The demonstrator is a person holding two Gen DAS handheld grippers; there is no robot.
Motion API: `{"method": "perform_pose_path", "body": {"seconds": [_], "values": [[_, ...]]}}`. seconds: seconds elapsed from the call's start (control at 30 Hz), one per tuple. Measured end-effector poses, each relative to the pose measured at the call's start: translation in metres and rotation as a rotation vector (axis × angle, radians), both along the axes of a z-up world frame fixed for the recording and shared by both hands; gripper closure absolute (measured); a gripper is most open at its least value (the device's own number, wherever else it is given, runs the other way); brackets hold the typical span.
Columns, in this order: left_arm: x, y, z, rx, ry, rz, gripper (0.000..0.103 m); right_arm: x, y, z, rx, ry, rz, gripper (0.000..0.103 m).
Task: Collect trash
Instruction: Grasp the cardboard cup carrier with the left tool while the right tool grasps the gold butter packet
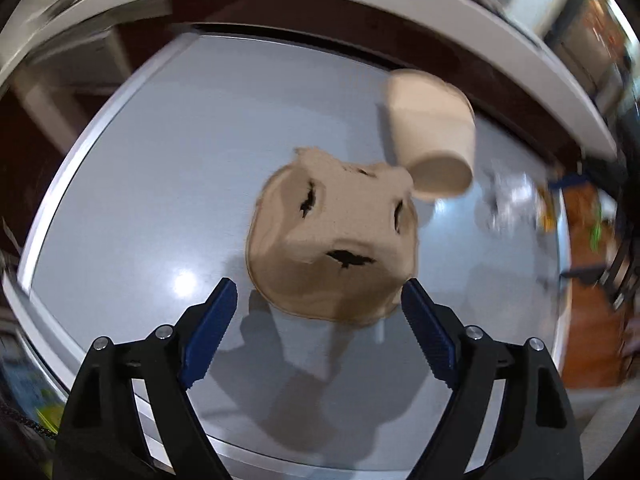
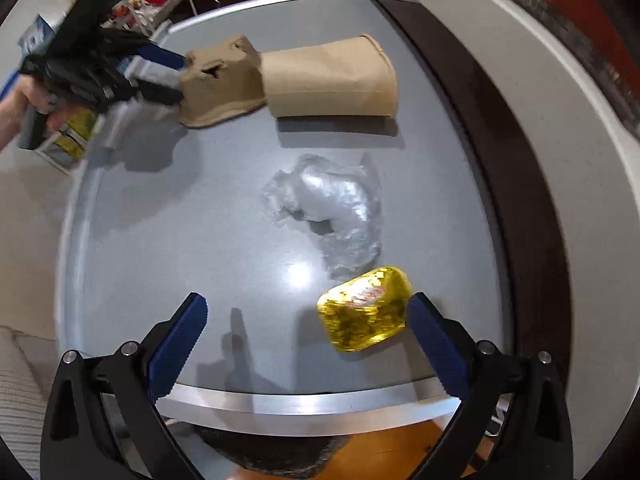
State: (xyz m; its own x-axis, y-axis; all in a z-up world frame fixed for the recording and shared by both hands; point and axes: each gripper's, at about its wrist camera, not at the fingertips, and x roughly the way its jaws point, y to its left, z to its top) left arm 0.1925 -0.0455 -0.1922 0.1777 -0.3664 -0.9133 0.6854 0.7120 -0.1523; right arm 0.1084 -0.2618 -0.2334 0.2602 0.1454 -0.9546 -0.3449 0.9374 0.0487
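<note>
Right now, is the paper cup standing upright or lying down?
Lying down: the paper cup rests on its side on the grey table, beside the cardboard piece.

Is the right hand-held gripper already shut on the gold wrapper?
No, the right hand-held gripper is open, and the gold wrapper lies on the table beside its right finger.

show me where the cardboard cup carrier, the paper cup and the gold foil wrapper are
cardboard cup carrier (image 1: 336, 240): left wrist view, middle of its top.
paper cup (image 2: 332, 80): right wrist view, middle of its side wall.
gold foil wrapper (image 2: 364, 308): right wrist view, centre of its face.
</note>
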Motion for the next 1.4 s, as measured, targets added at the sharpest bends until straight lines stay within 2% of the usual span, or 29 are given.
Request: {"method": "perform_pose_path", "body": {"seconds": [0.03, 0.1, 0.23, 0.33, 0.47, 0.7, 0.9, 0.93, 1.0, 1.13, 1.23, 1.3, 1.33, 1.4], "values": [[0.001, 0.003, 0.003, -0.043, 0.012, 0.047, 0.018, 0.002, 0.0, -0.002, -0.018, -0.005, 0.0, 0.005], [-0.001, 0.002, 0.005, -0.078, 0.016, 0.068, 0.018, 0.001, 0.003, -0.006, -0.035, -0.003, 0.013, 0.005], [-0.008, -0.005, 0.004, -0.086, 0.004, 0.075, 0.018, 0.008, 0.011, -0.015, -0.061, 0.0, 0.064, 0.005], [0.002, -0.012, 0.005, -0.076, -0.031, 0.068, 0.018, 0.012, 0.016, -0.018, -0.062, 0.005, 0.083, 0.005], [0.007, -0.018, 0.004, -0.042, -0.085, 0.029, 0.018, 0.021, 0.014, -0.023, -0.055, 0.02, 0.101, 0.005], [0.017, -0.028, 0.004, 0.025, -0.121, -0.11, 0.018, 0.013, 0.005, -0.03, -0.049, 0.039, 0.135, 0.005], [0.028, -0.035, -0.006, 0.045, -0.1, -0.171, 0.018, 0.008, -0.001, -0.029, 0.0, 0.042, 0.122, 0.008], [0.031, -0.035, -0.009, 0.045, -0.087, -0.167, 0.018, 0.01, -0.003, -0.029, 0.006, 0.041, 0.122, 0.011], [0.035, -0.034, -0.012, 0.026, -0.054, -0.16, 0.028, 0.013, -0.007, -0.023, 0.017, 0.041, 0.123, 0.019], [0.039, -0.029, -0.012, -0.001, -0.037, -0.115, 0.029, 0.017, -0.014, -0.017, 0.034, 0.05, 0.105, 0.04], [0.038, -0.026, -0.01, -0.004, -0.038, -0.096, 0.029, 0.019, -0.019, -0.012, 0.031, 0.055, 0.099, 0.048], [0.036, -0.024, -0.008, -0.012, -0.028, -0.087, 0.029, 0.02, -0.02, -0.014, 0.019, 0.06, 0.105, 0.047], [0.033, -0.022, -0.008, -0.014, -0.027, -0.085, 0.029, 0.019, -0.019, -0.015, -0.004, 0.066, 0.116, 0.032], [0.028, -0.018, -0.008, -0.015, -0.027, -0.088, 0.029, 0.014, -0.016, -0.011, -0.045, 0.028, 0.147, 0.016]]}}
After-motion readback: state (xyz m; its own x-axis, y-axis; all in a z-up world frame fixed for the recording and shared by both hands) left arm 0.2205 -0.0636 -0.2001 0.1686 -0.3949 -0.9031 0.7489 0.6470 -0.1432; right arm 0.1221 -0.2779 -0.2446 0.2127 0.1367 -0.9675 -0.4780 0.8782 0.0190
